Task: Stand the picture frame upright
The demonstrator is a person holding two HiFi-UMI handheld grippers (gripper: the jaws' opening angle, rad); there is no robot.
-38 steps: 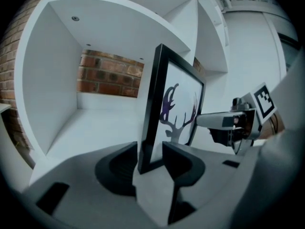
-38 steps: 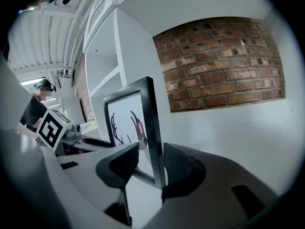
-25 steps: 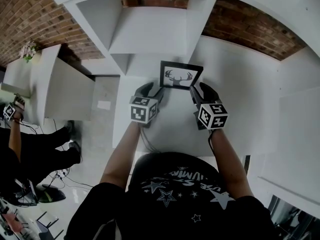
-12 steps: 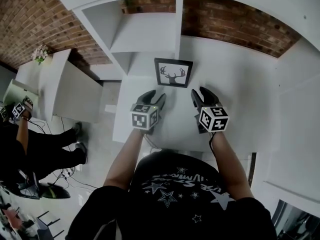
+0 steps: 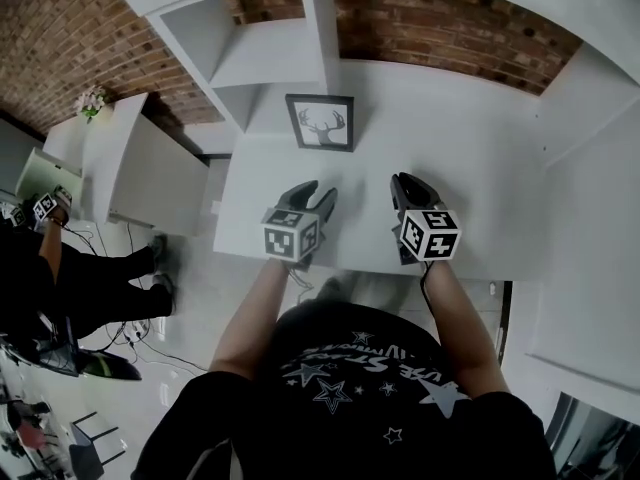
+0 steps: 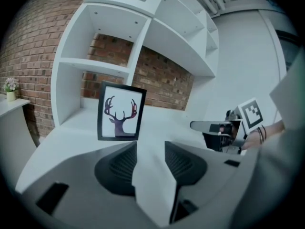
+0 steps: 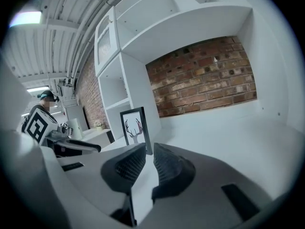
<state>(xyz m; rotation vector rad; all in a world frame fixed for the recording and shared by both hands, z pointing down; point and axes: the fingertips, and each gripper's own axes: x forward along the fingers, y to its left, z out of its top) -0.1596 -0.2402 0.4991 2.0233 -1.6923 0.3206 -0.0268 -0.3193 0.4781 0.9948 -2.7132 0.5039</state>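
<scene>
Judging by how things lay, the task looked as good as done. The frame [image 5: 321,122] stood upright on the table [image 5: 470,168], its deer print facing the person, at the foot of the shelf unit [image 5: 270,58]. Both grippers hung near the table's front edge, well apart from the frame. Left gripper [image 5: 315,194]: fingers apart, only bare table between them. Right gripper [image 5: 408,186]: fingers closing, down to a narrow gap, nothing between them. The step in hand read as a check that the frame stands on its own. The next move probably called for little, just keeping both grippers clear and nudging only if the frame looked like tipping. In the left gripper view it seemed to lean slightly, though the wide lens may account for that. No view showed the frame's back, so I could not tell whether a prop held it or whether it rested against the shelf unit. In the right gripper view its lower edge was covered by the fingers. Another person at the head view's left edge was cut off and hard to make out.
</scene>
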